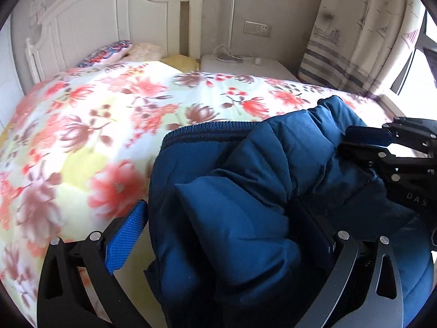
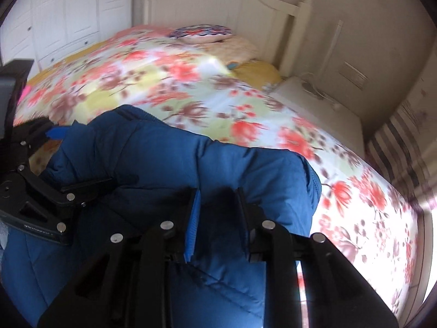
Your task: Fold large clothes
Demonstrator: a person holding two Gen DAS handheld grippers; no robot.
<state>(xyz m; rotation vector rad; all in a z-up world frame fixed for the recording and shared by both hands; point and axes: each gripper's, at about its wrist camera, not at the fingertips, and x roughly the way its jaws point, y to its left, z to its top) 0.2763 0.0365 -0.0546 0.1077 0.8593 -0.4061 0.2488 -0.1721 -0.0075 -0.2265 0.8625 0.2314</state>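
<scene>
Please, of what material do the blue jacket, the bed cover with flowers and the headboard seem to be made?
Blue jacket: likely a smooth synthetic shell with padding; it is puffy, stitched in quilted sections, with a faint sheen.
Bed cover: probably printed woven cloth, matte, with red and brown flowers; blur hides the weave.
Headboard: looks like white painted wood, with grooved panels and turned posts.

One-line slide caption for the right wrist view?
Right gripper pinches a fold of blue padded jacket above the floral bedspread.
</scene>
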